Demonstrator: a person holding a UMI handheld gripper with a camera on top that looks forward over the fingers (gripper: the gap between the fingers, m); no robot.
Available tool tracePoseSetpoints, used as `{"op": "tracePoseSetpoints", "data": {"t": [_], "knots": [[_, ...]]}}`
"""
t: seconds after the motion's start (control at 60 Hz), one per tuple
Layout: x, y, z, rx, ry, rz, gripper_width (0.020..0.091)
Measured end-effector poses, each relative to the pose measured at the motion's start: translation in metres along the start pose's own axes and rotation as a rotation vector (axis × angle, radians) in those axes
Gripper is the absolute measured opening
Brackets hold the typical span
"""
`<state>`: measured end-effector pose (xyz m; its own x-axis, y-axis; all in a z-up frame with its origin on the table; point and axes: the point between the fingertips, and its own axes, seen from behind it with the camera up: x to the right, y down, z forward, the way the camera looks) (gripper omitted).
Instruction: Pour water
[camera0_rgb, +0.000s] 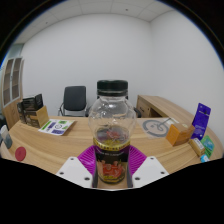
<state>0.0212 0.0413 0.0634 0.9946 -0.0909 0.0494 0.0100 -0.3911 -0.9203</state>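
Gripper (112, 172) is clamped on the jar (112, 135), both pads (90, 160) pressing its lower body, jar upright at 12 o'clock just ahead of the fingers, dark lid on, likely kept vertical so nothing spills before pouring; desk (60, 148) beyond, chair (73, 100) at 11 o'clock

1 jar (112, 125), 1 chair (73, 99), 2 desks (165, 107)

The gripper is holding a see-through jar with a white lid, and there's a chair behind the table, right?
Not quite: the gripper view shows the jar has a dark lid, not white. The gripper does hold it between its fingers, and a chair stands behind the table.
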Motion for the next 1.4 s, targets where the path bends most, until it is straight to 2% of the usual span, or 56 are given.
{"op": "tracePoseSetpoints", "data": {"t": [0.183, 0.417, 0.55, 0.717, 0.867, 1.067, 1.217, 1.317, 1.4], "knots": [[-0.002, -0.022, -0.013, 0.013, 0.081, -0.074, 0.039], [-0.04, -0.116, -0.07, 0.108, 0.243, -0.358, 0.0389], [-0.094, -0.175, -0.111, 0.154, 0.366, -0.627, 0.0392], [-0.195, -0.213, -0.138, 0.179, 0.459, -1.029, 0.039], [-0.295, -0.211, -0.137, 0.199, 0.472, -1.382, 0.0391], [-0.396, -0.168, -0.109, 0.22, 0.431, -1.885, 0.0389], [-0.427, -0.136, -0.088, 0.208, 0.407, -2.14, 0.0388], [-0.426, -0.128, -0.084, 0.171, 0.384, -2.146, 0.0388], [-0.424, -0.131, -0.086, 0.173, 0.372, -2.089, 0.039]]}}
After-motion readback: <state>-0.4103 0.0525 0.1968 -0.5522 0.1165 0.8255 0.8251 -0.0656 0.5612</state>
